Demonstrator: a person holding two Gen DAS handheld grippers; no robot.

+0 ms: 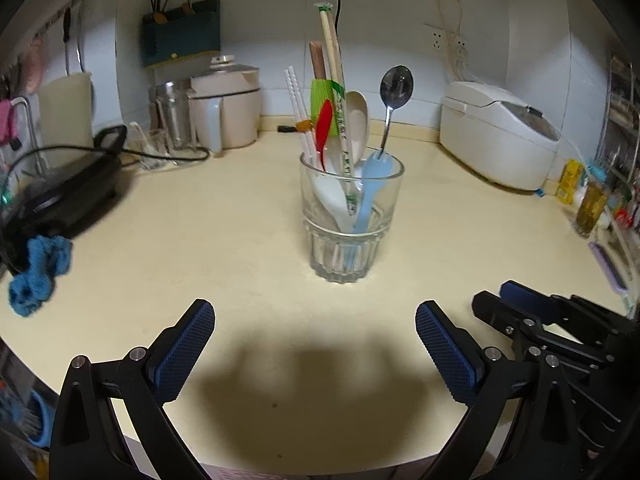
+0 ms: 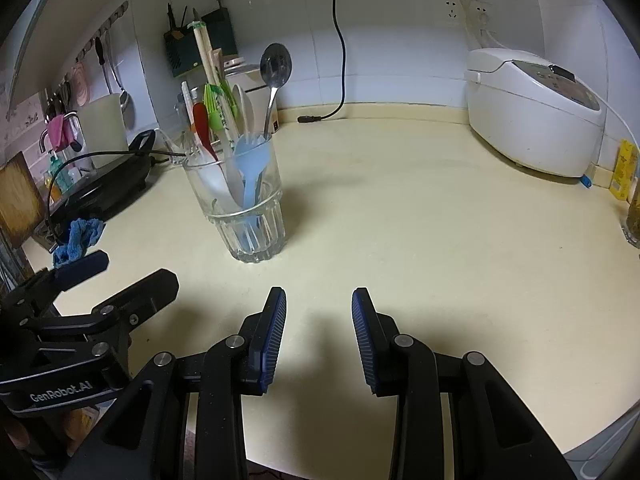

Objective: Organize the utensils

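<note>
Cream countertop [image 1: 224,208]: glass tumbler [image 1: 350,220] standing upright at twelve o'clock from the left gripper [image 1: 314,344], holding metal spoon [image 1: 394,92], blue fork [image 1: 370,184] and chopsticks [image 1: 331,56]. Left fingers spreading wide, gripping nothing; right gripper [image 2: 319,336] hovering with fingers parted, empty. Rice cooker [image 2: 532,108] sitting at two o'clock by the wall; bare counter lying open between.

A home kitchen is shown. A white rice cooker [image 1: 500,136] and a beige electric pot [image 1: 226,106] are set on the cream surface [image 1: 240,216] against tiled walls. Ladles are hung from a wall rail [image 2: 108,36], and a wall-mounted utensil holder [image 1: 182,38] is seen above the pot.
</note>
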